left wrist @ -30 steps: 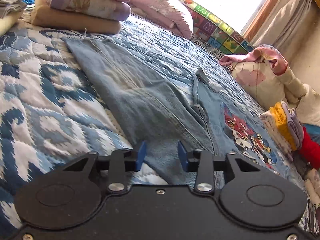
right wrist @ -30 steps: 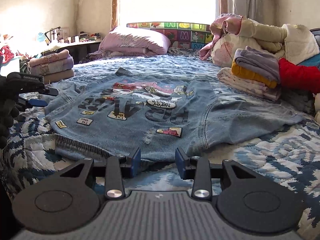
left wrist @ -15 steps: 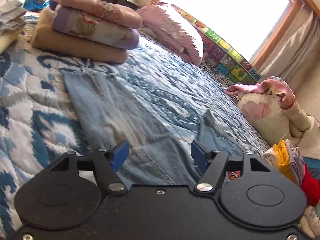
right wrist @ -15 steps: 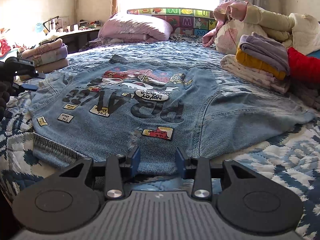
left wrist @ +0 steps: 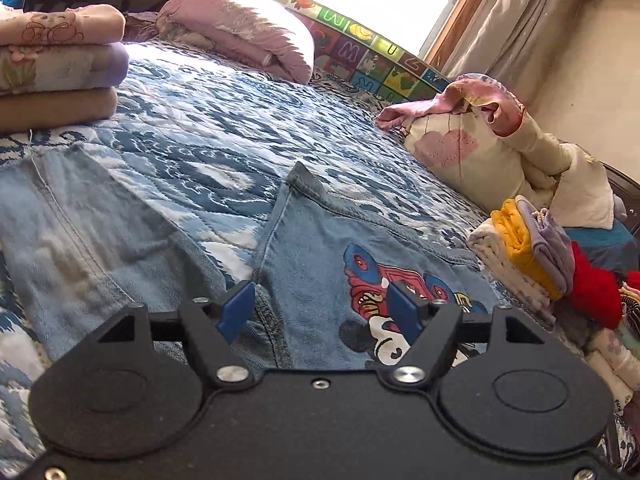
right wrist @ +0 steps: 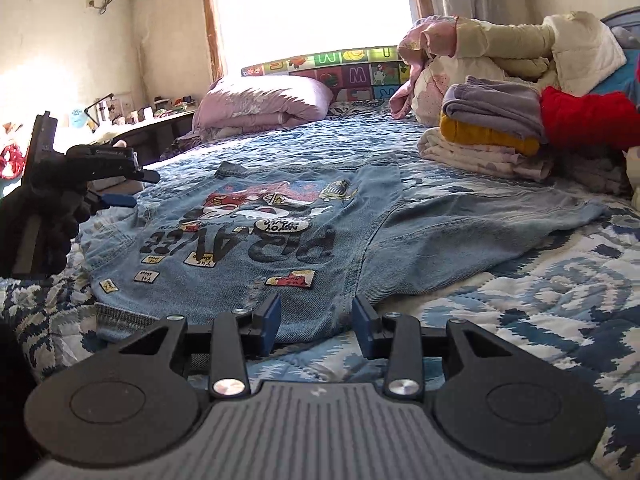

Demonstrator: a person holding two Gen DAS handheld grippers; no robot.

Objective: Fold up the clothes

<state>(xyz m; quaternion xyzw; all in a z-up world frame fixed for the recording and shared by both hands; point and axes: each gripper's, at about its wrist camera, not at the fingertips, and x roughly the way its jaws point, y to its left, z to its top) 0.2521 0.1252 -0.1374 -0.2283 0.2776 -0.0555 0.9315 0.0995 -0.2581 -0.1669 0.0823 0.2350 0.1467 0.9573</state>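
So far my faded blue denim jacket with cartoon patches [right wrist: 280, 248] lies spread flat, back up, on the blue-and-white quilted bed [right wrist: 540, 300], seemingly unfolded, with left tongs [left wrist: 320, 306] and right tongs [right wrist: 316, 318] both gaping empty at its edges.

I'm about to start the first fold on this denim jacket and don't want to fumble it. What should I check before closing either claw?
1. Jacket lies flat, back side up on the bed: ok.
2. Right claw open, at the hem: ok.
3. Left claw open, over the shoulder seam: ok.
4. Denim actually between the fingers of either claw: not ok, nothing gripped yet.
5. Sleeves spread out: right-hand sleeve ok; the other sleeve lies out to the side, ok.
6. Room for the fold: folded pile sits close to the sleeve end; whether they touch, cannot tell.
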